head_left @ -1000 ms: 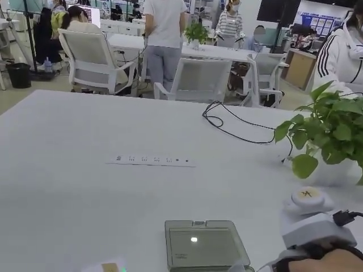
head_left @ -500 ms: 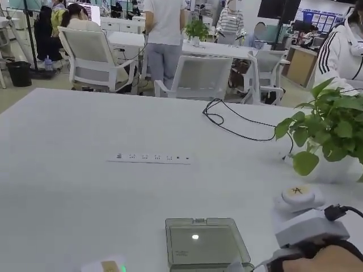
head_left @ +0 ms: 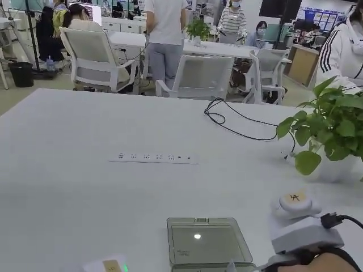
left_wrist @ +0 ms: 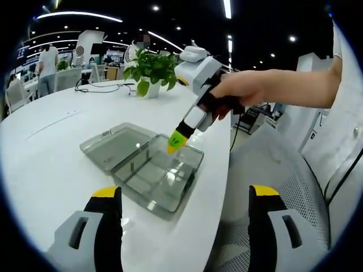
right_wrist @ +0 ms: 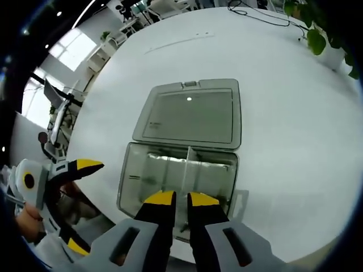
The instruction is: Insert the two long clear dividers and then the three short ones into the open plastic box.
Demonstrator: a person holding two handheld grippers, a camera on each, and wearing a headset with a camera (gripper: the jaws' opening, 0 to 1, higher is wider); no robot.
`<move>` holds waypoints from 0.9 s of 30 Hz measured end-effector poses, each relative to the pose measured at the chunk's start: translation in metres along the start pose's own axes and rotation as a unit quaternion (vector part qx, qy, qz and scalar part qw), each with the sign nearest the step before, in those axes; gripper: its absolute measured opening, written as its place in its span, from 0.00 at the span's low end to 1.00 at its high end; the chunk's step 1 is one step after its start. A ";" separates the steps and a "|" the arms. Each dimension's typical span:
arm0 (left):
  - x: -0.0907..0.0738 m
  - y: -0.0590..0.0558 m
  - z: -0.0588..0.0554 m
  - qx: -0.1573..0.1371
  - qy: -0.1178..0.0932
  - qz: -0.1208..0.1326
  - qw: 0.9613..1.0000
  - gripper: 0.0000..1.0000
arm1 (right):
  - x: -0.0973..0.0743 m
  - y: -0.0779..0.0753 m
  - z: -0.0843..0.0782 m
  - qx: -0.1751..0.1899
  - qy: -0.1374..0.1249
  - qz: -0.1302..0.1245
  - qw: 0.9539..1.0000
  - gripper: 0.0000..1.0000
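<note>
The clear plastic box (right_wrist: 180, 173) lies open near the table's front edge, its lid (right_wrist: 190, 113) folded flat behind it. Clear dividers (right_wrist: 187, 163) stand inside the box. My right gripper (right_wrist: 181, 199) hangs over the near side of the box, jaws nearly together on a thin clear divider that runs toward the far wall. From the left gripper view, the right gripper (left_wrist: 176, 143) points down into the box (left_wrist: 159, 178) beside the lid (left_wrist: 113, 144). My left gripper (left_wrist: 184, 194) is open and holds nothing, a short way left of the box. The lid (head_left: 207, 241) lies at the bottom of the head view.
A potted plant (head_left: 329, 127) and a white round puck (head_left: 295, 203) stand at the right. A flush power strip (head_left: 153, 158) and a black cable (head_left: 238, 126) lie further back. The table's front edge (left_wrist: 218, 170) runs close beside the box. Chairs and people are beyond the table.
The head camera has shifted slightly. Nothing on the table has visibly moved.
</note>
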State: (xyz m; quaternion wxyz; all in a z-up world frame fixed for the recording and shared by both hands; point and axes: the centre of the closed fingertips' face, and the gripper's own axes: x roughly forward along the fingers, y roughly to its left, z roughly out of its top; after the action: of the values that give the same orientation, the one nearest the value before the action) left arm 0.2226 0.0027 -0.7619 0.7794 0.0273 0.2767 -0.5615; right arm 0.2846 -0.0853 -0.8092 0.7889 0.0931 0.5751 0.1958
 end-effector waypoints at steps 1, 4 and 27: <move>0.000 0.000 0.000 0.000 0.000 0.000 1.000 0.94 | 0.001 0.000 0.000 0.000 -0.001 0.002 1.000 0.10; 0.000 0.001 0.000 -0.001 0.001 0.002 1.000 0.94 | 0.002 -0.001 -0.001 0.005 -0.002 0.008 1.000 0.10; -0.004 0.001 0.001 -0.008 0.003 0.015 1.000 0.94 | 0.011 -0.001 -0.004 0.002 -0.021 0.041 0.999 0.12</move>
State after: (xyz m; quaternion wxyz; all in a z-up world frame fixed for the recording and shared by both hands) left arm 0.2232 0.0062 -0.7600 0.7872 0.0270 0.2832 -0.5471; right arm 0.2835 -0.0824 -0.8202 0.7921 0.1218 0.5542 0.2248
